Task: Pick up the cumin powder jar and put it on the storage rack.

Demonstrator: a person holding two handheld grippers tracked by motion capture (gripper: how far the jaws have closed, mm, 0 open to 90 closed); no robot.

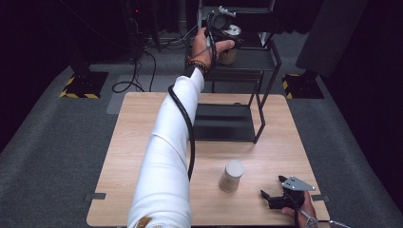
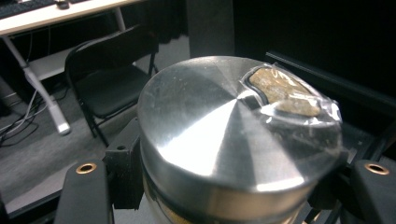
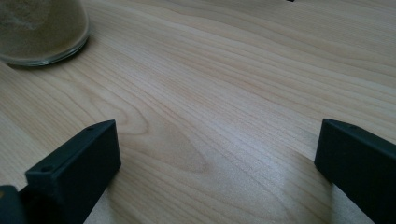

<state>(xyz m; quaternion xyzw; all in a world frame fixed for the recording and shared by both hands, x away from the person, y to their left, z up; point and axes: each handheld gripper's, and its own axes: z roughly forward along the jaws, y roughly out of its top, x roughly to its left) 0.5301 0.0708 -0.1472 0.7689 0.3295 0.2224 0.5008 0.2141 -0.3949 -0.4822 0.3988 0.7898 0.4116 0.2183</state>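
Observation:
A jar [image 1: 228, 56] with a brushed metal lid [image 2: 219, 126] stands on the upper shelf of a black rack [image 1: 269, 52] at the table's far end. My left gripper [image 1: 223, 42] reaches out to it on a white-sleeved arm. In the left gripper view my left gripper [image 2: 229, 175] is shut on the jar, one jaw pressed to each side. Clear tape holds a tan patch [image 2: 285, 91] on the lid. A second jar [image 1: 231, 175] of tan powder, also silver-lidded, stands on the table's near right. My right gripper [image 1: 272, 186] rests open beside it, nothing between the jaws [image 3: 217, 154].
The rack's lower shelf [image 1: 223, 121] lies flat on the wooden table [image 1: 142, 142]. The second jar [image 3: 39, 32] sits at the upper left of the right gripper view. Cables and stands lie on the grey floor beyond. A black chair [image 2: 112, 79] stands behind the rack.

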